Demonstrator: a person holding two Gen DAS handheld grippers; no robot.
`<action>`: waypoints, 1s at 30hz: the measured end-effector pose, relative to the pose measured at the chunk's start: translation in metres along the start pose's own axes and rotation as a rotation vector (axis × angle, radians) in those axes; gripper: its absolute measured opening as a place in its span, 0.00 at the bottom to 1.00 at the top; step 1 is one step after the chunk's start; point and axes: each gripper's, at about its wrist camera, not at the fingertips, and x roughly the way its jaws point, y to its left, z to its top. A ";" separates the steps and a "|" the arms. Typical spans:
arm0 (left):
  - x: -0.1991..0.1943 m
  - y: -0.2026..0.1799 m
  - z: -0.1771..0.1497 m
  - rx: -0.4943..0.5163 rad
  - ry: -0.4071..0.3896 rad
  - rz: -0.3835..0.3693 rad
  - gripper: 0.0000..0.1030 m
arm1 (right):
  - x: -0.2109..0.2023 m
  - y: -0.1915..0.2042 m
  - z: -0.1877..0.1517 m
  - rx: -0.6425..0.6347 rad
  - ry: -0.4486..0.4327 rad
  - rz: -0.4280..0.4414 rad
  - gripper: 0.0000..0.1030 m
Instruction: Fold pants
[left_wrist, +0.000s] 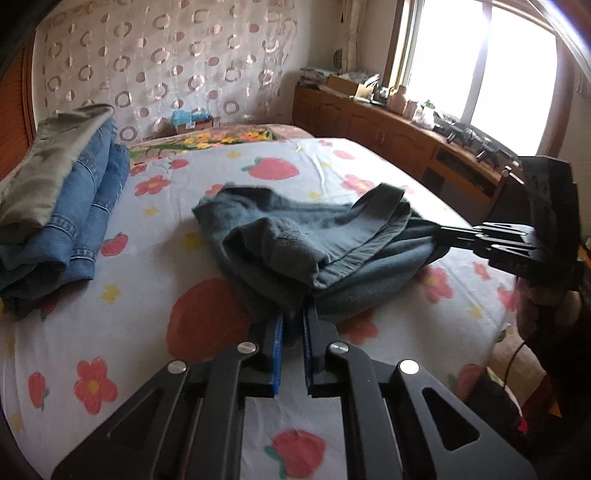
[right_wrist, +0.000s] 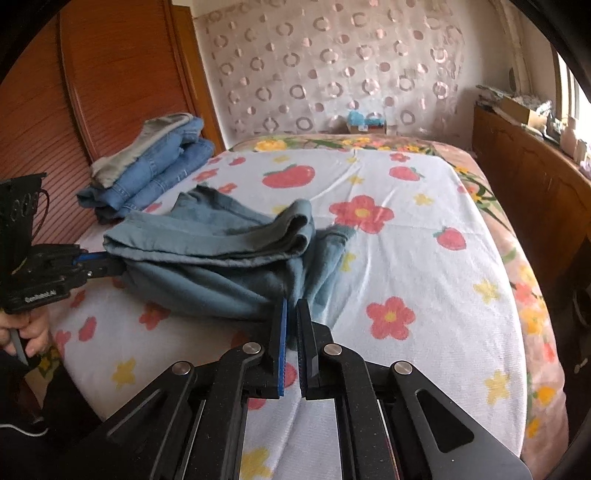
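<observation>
Both jaws clenched on the crumpled teal-grey cotton pants: left gripper & right gripper pinching the near edge, prob to lift it off the strawberry-print bed sheet for folding.

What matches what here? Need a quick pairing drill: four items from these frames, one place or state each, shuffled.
Items:
1. teal pants
2. blue jeans
3. left gripper
4. window

Descriptions:
A. bright, above the wooden cabinet
B. folded in a pile by the headboard
C. rumpled mid-bed, pinched at two edges
D. shut on the near edge of the fabric

Pairs: 1-C, 2-B, 3-D, 4-A
</observation>
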 end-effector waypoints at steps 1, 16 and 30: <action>-0.004 -0.002 -0.002 0.004 -0.004 -0.003 0.06 | -0.003 0.002 -0.001 -0.001 -0.003 0.005 0.02; -0.029 -0.012 -0.044 -0.002 0.041 -0.006 0.14 | -0.035 0.022 -0.041 0.001 0.032 0.051 0.02; -0.039 -0.020 -0.041 0.031 0.020 -0.006 0.14 | -0.040 0.025 -0.042 0.000 0.027 0.026 0.33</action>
